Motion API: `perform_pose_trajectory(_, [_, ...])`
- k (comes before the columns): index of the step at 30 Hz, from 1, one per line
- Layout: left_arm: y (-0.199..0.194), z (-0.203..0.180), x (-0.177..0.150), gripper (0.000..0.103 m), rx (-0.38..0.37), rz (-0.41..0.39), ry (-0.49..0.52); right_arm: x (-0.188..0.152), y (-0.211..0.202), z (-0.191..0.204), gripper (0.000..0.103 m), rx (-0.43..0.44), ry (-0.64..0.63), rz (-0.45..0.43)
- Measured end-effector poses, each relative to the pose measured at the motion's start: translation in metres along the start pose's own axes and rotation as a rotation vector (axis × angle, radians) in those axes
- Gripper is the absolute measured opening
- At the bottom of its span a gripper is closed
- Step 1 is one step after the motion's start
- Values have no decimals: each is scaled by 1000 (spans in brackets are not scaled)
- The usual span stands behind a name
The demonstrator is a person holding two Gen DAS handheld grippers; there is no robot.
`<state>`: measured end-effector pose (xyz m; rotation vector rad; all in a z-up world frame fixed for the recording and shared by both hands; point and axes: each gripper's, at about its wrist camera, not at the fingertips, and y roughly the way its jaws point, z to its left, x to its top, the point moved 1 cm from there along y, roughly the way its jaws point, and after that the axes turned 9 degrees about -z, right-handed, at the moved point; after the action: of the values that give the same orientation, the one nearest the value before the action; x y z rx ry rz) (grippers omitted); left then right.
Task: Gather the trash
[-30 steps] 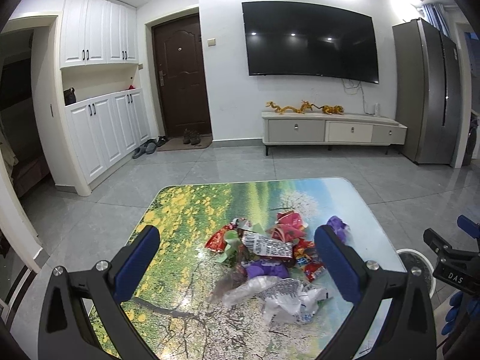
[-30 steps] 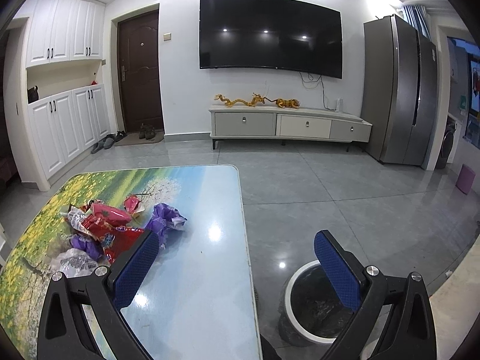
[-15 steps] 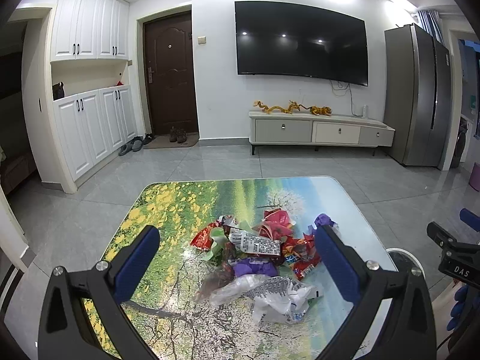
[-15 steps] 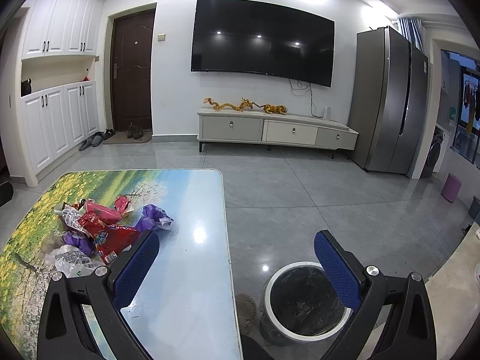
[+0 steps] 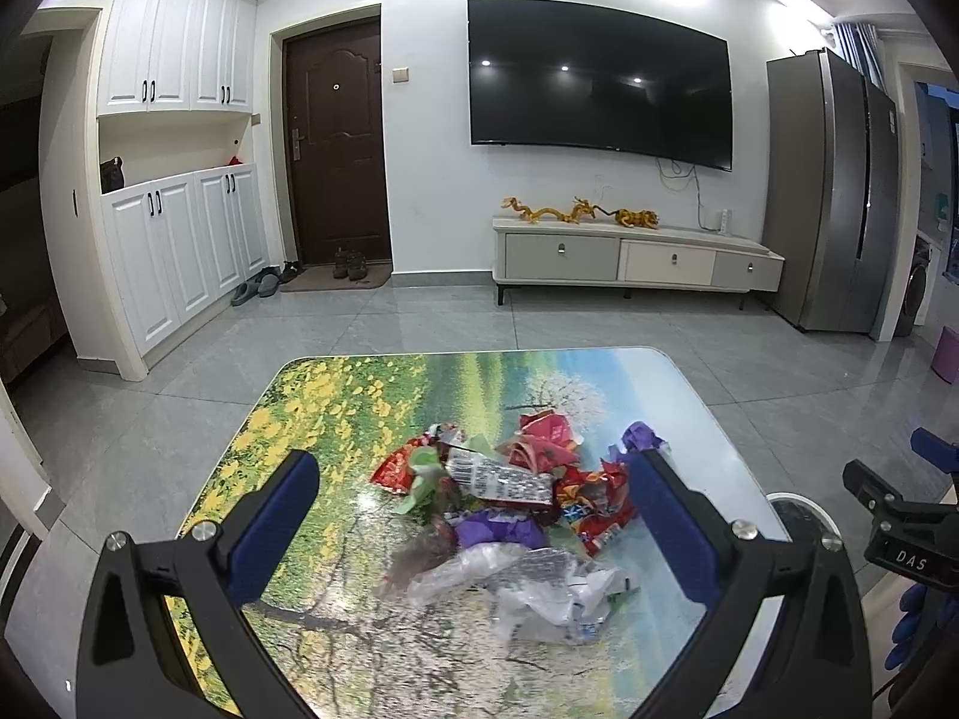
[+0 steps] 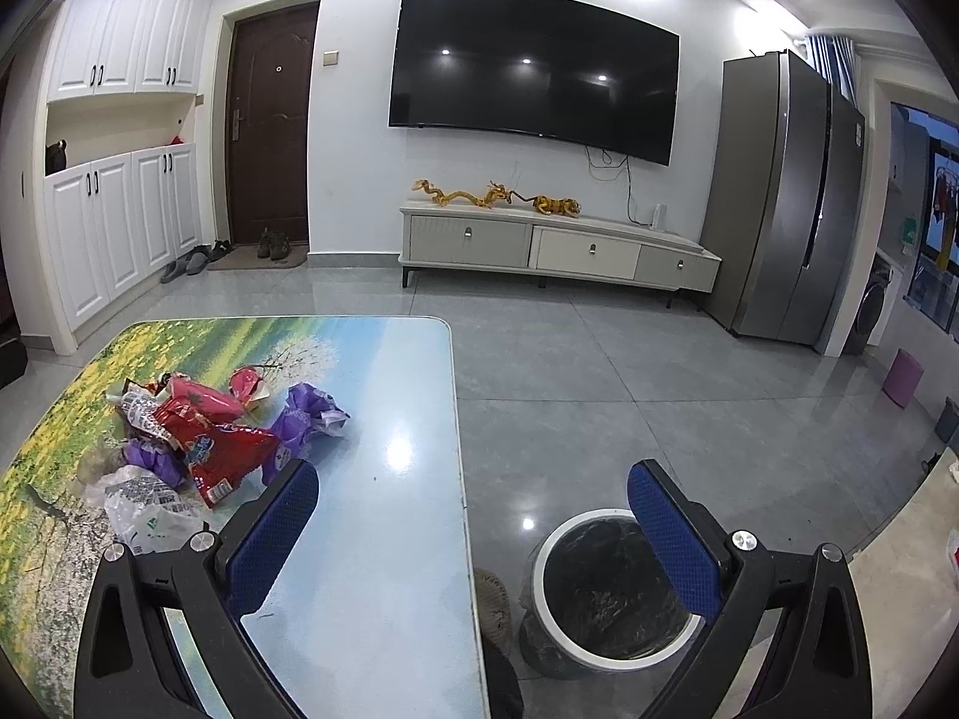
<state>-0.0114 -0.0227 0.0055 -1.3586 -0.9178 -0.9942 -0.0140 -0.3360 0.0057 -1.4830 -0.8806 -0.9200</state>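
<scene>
Crumpled red, purple and clear plastic wrappers (image 5: 509, 497) heap on the landscape-printed table (image 5: 335, 419); both blue-padded grippers, left (image 5: 473, 515) and right (image 6: 473, 515), gape wide, holding nothing.

Wrapper pile (image 5: 509, 497) on table (image 5: 335, 413), bin (image 6: 611, 593) on floor right of table – TV (image 6: 533, 60) beyond.

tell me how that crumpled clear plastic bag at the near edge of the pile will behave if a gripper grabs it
The clear plastic bag looks thin and crinkled, so it will probably collapse and flop rather than hold shape. It seems very light, likely sliding on the glossy table if pushed. Its film may slip between the pads.
</scene>
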Motion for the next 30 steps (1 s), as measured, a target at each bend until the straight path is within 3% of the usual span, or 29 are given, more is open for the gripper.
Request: perform_pose_trajectory(30, [-6, -2, -10, 103, 37, 10, -14, -13, 13, 0, 103, 64, 1, 11])
